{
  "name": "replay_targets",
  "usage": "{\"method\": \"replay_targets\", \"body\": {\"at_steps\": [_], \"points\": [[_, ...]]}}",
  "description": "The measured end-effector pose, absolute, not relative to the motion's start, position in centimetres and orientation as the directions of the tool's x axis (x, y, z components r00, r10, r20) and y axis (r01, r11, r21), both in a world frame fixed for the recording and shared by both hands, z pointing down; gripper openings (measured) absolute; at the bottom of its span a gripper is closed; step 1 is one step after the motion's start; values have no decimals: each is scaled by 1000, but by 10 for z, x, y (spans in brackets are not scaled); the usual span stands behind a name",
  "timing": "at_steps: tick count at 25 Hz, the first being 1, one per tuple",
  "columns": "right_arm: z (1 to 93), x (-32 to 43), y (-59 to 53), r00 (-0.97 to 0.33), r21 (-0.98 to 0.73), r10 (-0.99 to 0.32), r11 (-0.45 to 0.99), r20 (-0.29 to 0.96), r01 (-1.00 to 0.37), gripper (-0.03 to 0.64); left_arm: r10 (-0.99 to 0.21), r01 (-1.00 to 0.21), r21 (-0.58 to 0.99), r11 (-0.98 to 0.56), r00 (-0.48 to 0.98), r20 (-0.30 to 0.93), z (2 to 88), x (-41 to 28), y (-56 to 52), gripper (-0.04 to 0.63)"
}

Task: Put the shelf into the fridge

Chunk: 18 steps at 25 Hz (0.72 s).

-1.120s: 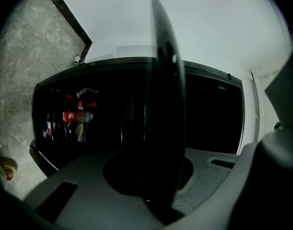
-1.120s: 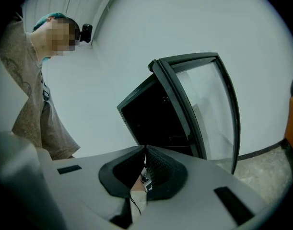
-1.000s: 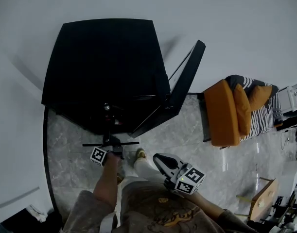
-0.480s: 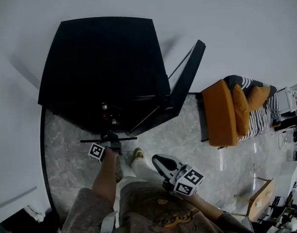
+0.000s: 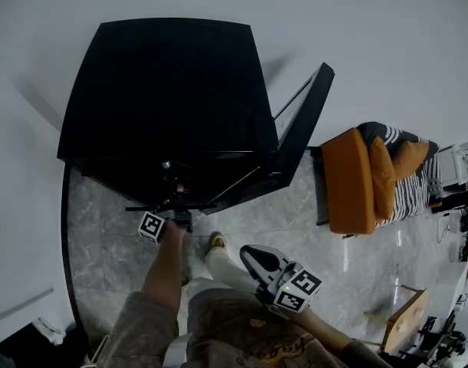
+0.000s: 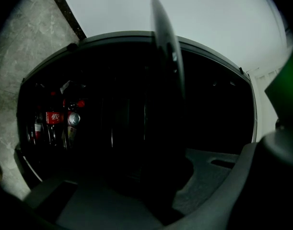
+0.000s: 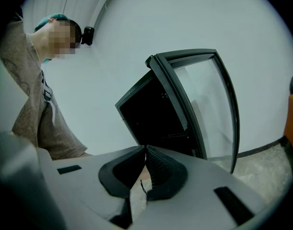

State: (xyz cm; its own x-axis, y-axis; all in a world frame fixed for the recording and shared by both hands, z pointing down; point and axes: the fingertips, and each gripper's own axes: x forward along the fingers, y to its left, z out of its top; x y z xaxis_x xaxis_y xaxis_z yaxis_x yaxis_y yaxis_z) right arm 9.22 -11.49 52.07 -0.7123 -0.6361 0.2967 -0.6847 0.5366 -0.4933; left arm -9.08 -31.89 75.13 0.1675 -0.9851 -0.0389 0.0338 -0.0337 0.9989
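Left tool (image 5: 175, 215) grips shelf (image 6: 166, 56) facing red-labelled bottle (image 6: 54, 117).

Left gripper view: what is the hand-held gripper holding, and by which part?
The left hand-held gripper clamps the shelf, a thin dark panel, at the middle of its near edge.

In my head view the light is soft and even: the pale wall (image 5: 387, 37) is bright, the fridge (image 5: 165, 106) a near-black block. My left gripper view is dim, its lower half sunk in shadow. Both gripper views bulge fisheye-round, with black corners.
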Motion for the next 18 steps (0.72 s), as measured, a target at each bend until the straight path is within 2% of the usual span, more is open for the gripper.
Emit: {"method": "replay_targets", "body": {"at_steps": [18], "points": [[528,91,-110,-711,-490,-625,533,321,-690,23,-987,9,1000,-24,156,-25,754,-91,-371,17]]}}
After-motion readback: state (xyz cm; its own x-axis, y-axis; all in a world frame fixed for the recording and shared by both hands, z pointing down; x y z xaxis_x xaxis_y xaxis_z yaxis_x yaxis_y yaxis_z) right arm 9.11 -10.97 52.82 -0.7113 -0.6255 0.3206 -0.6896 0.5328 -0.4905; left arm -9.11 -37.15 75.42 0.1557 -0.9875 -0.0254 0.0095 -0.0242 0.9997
